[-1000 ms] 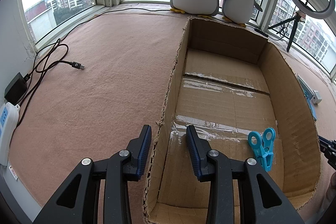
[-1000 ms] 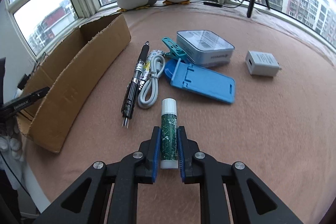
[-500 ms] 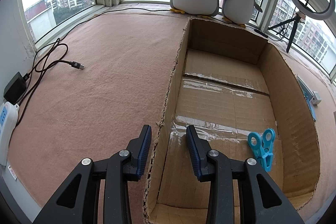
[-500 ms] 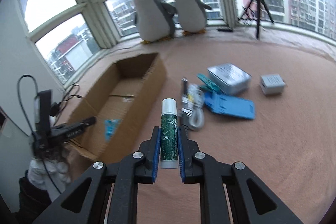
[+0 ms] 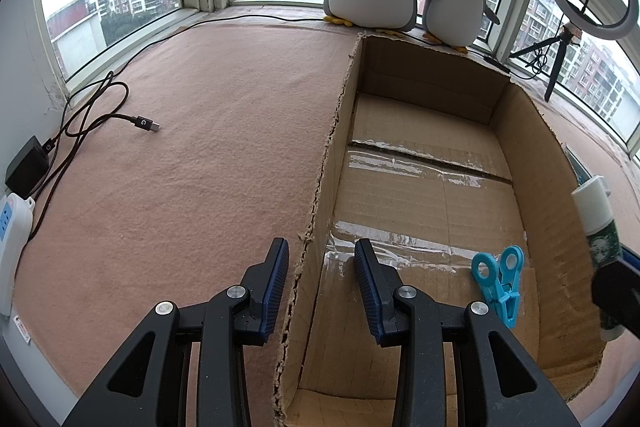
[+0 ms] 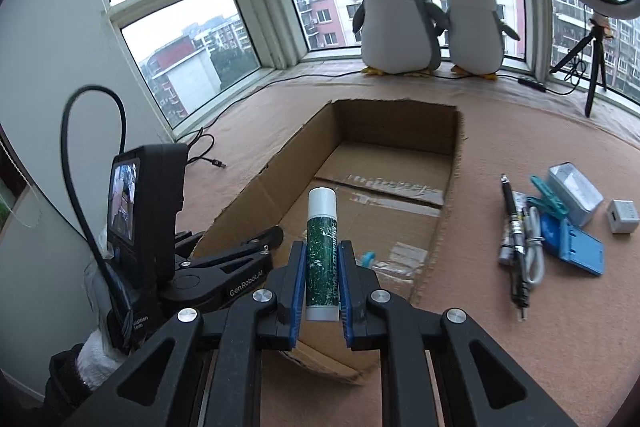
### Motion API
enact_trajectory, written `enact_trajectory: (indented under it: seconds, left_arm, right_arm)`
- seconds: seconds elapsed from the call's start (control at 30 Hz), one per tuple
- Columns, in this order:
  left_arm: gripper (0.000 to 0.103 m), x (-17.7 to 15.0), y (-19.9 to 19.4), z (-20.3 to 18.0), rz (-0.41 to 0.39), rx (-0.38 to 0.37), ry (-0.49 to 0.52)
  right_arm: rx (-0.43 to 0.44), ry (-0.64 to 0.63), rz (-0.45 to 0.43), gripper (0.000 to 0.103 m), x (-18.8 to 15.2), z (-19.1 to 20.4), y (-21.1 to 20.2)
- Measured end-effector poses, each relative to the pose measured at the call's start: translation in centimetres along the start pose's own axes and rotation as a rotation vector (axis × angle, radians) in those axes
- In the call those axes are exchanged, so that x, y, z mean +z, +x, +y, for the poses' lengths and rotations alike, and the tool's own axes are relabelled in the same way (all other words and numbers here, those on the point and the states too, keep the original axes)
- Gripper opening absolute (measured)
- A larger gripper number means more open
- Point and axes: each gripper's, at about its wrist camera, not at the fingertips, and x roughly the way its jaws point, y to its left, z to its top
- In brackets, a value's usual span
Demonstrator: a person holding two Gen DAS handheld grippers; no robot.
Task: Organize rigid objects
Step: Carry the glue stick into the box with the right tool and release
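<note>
Two grippers share this scene. Nearest in the right wrist view, the right gripper (image 6: pixel 321 273) has its jaws clamped on a glue stick (image 6: pixel 321 254), which stands upright between the blue pads, white cap at twelve o'clock, over the near end of the cardboard box (image 6: pixel 448 211). In the left wrist view the same glue stick (image 5: pixel 596 227) shows at three o'clock, just above the box's right wall.

At nine o'clock in the right wrist view sits the left gripper (image 6: pixel 276 233). From its own camera the left gripper (image 5: pixel 321 267) straddles the left wall of the cardboard box (image 5: pixel 328 155), one finger outside and one inside. A gap shows on each side of the wall, so the pads do not visibly press it; the jaws stand at their narrowest.

Inside the box, at four o'clock in the left wrist view, a blue clothespin (image 5: pixel 500 283) lies on the taped floor.

Right of the box, at three o'clock in the right wrist view, lie a black pen (image 6: pixel 514 239), a white cable (image 6: pixel 534 255), a blue phone stand (image 6: pixel 576 247), a teal clip (image 6: pixel 548 199), a metal tin (image 6: pixel 574 193) and a white charger (image 6: pixel 622 215), close together on the pink mat (image 6: pixel 520 327).

Farthest, at twelve o'clock, two plush penguins (image 6: pixel 400 15) stand at the window, with a ring light on a tripod (image 6: pixel 594 67) at two o'clock.
</note>
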Motion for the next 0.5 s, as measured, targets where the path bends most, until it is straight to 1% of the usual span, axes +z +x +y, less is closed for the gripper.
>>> enact_trajectory:
  seconds: [0.3,0.33,0.37,0.4,0.43,0.5]
  left_arm:
    - [0.037,0.0,0.0,0.0,-0.002,0.005,0.001]
    - [0.037,0.0,0.0,-0.1,-0.001,0.005,0.002]
    - [0.037,0.0,0.0,-0.1,-0.002,0.005,0.003]
    - [0.037,-0.1,0.0,0.0,-0.002,0.005,0.004]
    - [0.037,-0.1,0.0,0.0,-0.002,0.005,0.003]
    - [0.037,-0.1,0.0,-0.1,-0.002,0.006,0.003]
  right_arm:
    - [-0.021,-0.037,0.032,0.015,-0.5,0.3,1.3]
    - [-0.03,-0.039,0.029,0.025,-0.5,0.3,1.2]
    - [-0.035,-0.04,0.022,0.039,-0.5,0.3,1.1]
    - [-0.037,-0.043,0.012,0.046,-0.5,0.3,0.9]
    - [-0.039,-0.044,0.001,0.052,-0.5,0.3,0.8]
    - [-0.036,-0.041,-0.01,0.052,-0.4,0.2,0.4]
